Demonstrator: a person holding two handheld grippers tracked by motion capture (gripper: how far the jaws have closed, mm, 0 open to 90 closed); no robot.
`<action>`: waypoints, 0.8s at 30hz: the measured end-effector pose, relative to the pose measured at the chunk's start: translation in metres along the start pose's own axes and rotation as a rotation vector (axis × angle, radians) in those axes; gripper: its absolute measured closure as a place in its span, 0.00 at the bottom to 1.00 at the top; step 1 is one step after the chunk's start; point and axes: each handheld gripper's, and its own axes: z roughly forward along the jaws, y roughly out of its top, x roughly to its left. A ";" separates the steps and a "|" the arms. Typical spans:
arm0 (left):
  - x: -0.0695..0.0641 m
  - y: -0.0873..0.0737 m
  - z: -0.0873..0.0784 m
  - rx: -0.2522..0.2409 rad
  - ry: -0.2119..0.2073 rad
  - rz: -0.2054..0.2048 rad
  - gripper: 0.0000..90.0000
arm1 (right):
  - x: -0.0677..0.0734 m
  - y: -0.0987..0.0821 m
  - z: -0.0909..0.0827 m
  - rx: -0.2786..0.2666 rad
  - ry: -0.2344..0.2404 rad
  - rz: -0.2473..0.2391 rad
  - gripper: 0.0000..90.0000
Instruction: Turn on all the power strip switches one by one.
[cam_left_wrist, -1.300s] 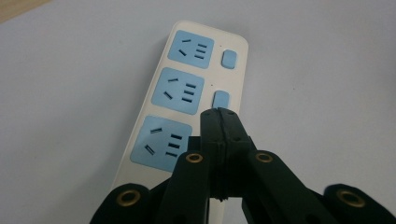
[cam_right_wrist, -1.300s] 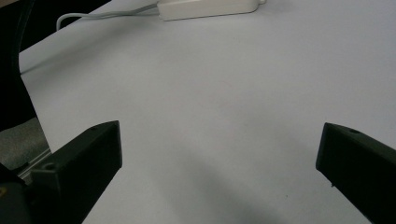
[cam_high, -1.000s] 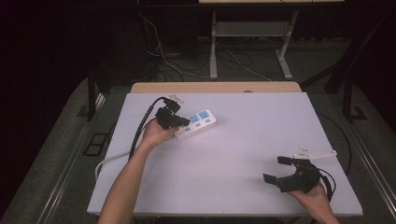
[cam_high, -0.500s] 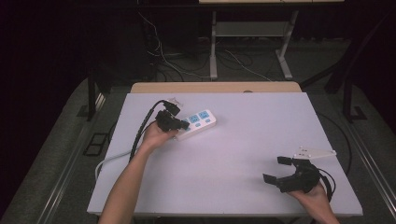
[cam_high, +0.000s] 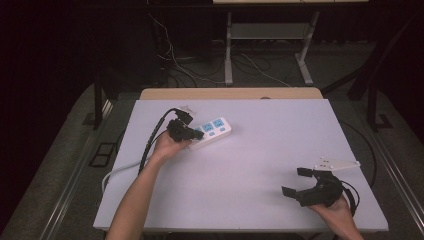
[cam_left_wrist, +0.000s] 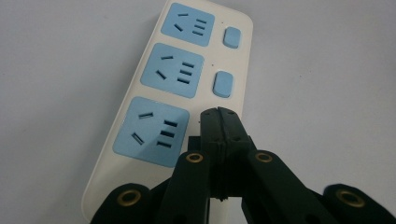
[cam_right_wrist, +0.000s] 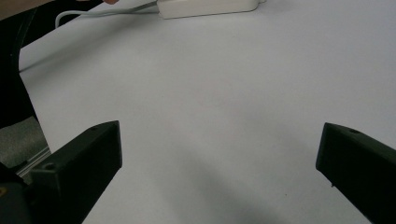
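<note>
A cream power strip (cam_high: 217, 129) with three blue sockets lies at the back left of the white table (cam_high: 260, 150). My left gripper (cam_high: 194, 134) rests its shut tips on the strip's near end. In the left gripper view the jaws (cam_left_wrist: 219, 114) are pressed together, nothing between them, on the strip (cam_left_wrist: 208, 60) beside the nearest socket (cam_left_wrist: 152, 133). Two blue switches (cam_left_wrist: 222, 84) show beyond the tips. My right gripper (cam_high: 297, 181) sits near the front right corner, open and empty. In the right gripper view its gripper (cam_right_wrist: 219, 154) stands wide over bare table, the strip (cam_right_wrist: 210, 7) far off.
The strip's white cord (cam_high: 120, 170) loops off the table's left edge. A black cable (cam_high: 152, 142) trails from the left gripper. A wooden edge (cam_high: 230, 93) borders the table's far side. Beyond it are floor cables and a metal frame (cam_high: 270, 50).
</note>
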 end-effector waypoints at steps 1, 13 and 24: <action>0.000 0.000 0.000 0.000 -0.003 -0.002 1.00 | 0.000 0.000 0.000 -0.001 0.000 0.000 0.00; 0.005 0.000 0.001 0.009 0.000 -0.030 1.00 | -0.001 0.000 -0.003 -0.005 -0.004 -0.003 0.00; 0.001 0.001 0.002 0.025 0.023 -0.013 1.00 | -0.005 0.000 -0.006 -0.015 -0.008 0.007 0.00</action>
